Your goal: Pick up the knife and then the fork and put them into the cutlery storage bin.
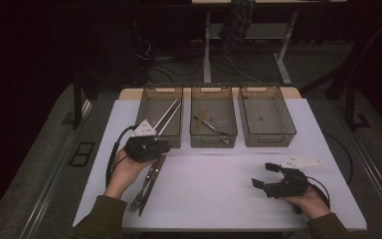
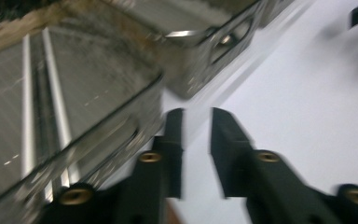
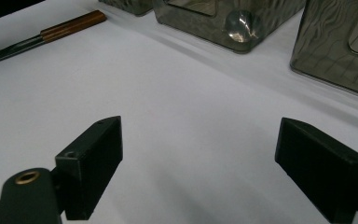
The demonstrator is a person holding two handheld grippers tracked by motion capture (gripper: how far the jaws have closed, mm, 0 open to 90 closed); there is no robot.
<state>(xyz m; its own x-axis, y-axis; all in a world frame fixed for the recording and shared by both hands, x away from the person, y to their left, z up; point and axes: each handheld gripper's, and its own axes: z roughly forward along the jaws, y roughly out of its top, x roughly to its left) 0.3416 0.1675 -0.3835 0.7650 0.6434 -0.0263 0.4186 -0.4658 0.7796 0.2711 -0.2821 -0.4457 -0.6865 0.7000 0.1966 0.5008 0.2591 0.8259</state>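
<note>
White table (image 1: 219, 199), lit against a dark room.

Three smoky see-through bins in a row at the far edge:
- left bin (image 1: 151, 99): two long pale rods (image 1: 168, 115) lying slantwise inside; near corner hidden behind the left gripper
- middle bin (image 1: 214, 137): one slim utensil (image 1: 210, 125), its kind hard to make out
- right bin (image 1: 267, 137): nothing seen in it but a dark speck on the floor

Left gripper (image 1: 146, 148), held in the person's left hand (image 1: 125, 174) just in front of the left bin. In the left gripper view, which is blurred, the jaws stand near each other with a narrow gap between them and pinch nothing.

Right gripper (image 1: 268, 177), held at the near right of the table, well apart from the bins. Jaws spread wide, bare table between them.

Fork (image 1: 140, 196) and knife (image 1: 149, 186), brown-handled, side by side on the table beside the left hand, upper ends hidden under the left gripper
</note>
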